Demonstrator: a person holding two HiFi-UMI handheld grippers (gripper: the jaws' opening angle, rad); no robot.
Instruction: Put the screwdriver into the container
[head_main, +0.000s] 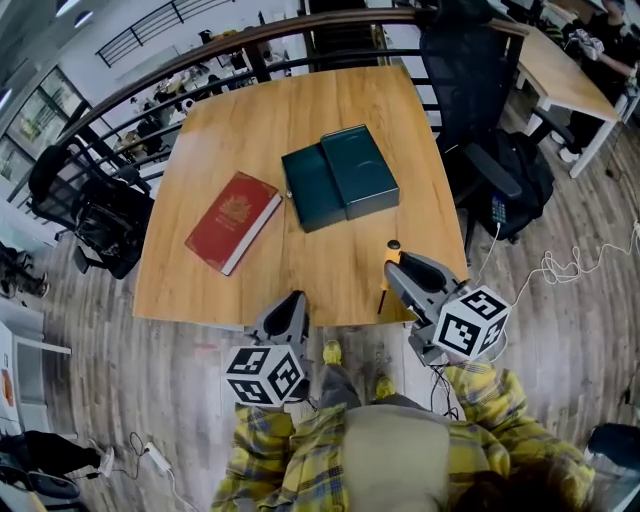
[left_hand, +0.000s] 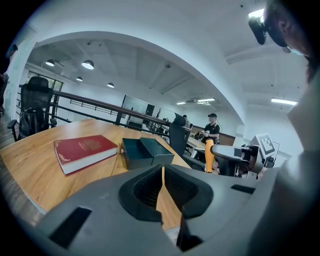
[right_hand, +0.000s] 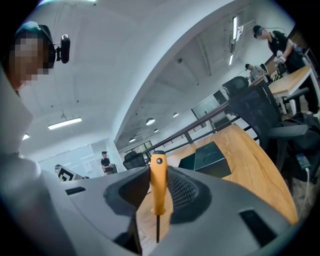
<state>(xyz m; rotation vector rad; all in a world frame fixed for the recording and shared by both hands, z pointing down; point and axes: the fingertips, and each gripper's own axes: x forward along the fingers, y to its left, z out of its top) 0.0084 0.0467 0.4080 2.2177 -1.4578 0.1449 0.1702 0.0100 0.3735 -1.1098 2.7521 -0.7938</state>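
Right gripper (right_hand: 159, 172) pinches the one screwdriver (right_hand: 158, 192), left gripper (left_hand: 162, 176) pressed together empty; one container (head_main: 340, 175), one book (head_main: 233, 221).

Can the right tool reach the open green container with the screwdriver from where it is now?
Probably yes: the right tool, shut on the screwdriver, has only bare table between it and the container; the red book lies off to the left.
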